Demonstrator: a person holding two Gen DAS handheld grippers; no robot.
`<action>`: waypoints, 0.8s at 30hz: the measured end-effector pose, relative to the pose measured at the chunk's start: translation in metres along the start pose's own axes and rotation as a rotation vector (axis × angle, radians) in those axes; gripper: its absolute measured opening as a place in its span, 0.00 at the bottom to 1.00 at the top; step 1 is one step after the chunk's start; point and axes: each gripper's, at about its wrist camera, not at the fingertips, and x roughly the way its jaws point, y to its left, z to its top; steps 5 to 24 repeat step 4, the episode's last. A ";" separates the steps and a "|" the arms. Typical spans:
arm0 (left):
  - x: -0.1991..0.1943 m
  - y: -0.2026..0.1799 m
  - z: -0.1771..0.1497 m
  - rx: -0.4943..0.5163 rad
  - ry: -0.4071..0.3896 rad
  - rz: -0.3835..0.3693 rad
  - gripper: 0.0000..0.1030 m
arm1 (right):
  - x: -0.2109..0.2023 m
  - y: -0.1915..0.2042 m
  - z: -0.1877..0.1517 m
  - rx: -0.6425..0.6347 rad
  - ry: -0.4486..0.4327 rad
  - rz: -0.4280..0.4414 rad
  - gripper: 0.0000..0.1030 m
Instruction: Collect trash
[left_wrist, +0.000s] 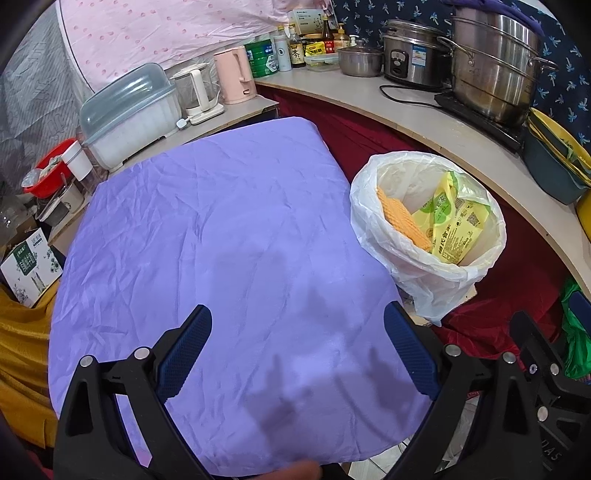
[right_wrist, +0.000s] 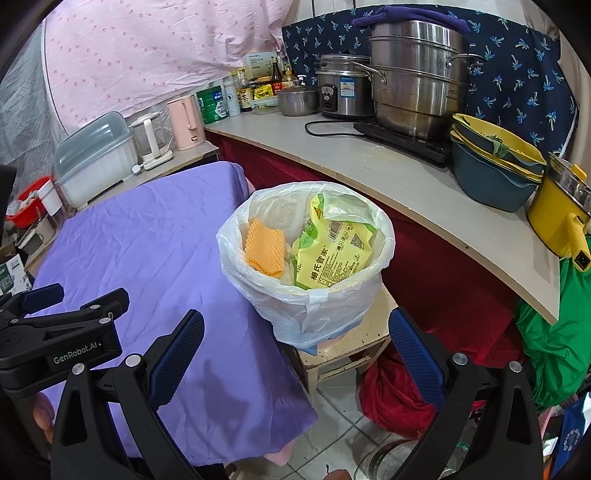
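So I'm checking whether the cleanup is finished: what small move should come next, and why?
Probably just draw both grippers back and stop. The purple tablecloth shows no trash, the yellow snack wrapper and orange foam net already sit in the lined bin, and the left gripper and right gripper are open, holding nothing.

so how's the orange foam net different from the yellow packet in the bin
The orange foam net is plain, with a waffled mesh texture; the yellow packet is smooth, glossy and printed with text and codes. The net looks smaller and sits at the left of the bin; the packet fills the middle and right. The net looks fairly flat; the packet is crumpled. Both lie inside the white bag lining the bin, neither held by a gripper.
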 end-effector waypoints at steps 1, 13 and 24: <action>0.000 0.000 0.000 0.000 0.001 0.001 0.87 | 0.000 0.000 0.000 -0.002 0.000 0.001 0.94; 0.002 0.002 0.000 0.002 0.008 0.000 0.87 | 0.000 0.002 -0.001 -0.005 0.002 0.001 0.94; 0.002 0.002 0.000 0.002 0.008 0.000 0.87 | 0.000 0.002 -0.001 -0.005 0.002 0.001 0.94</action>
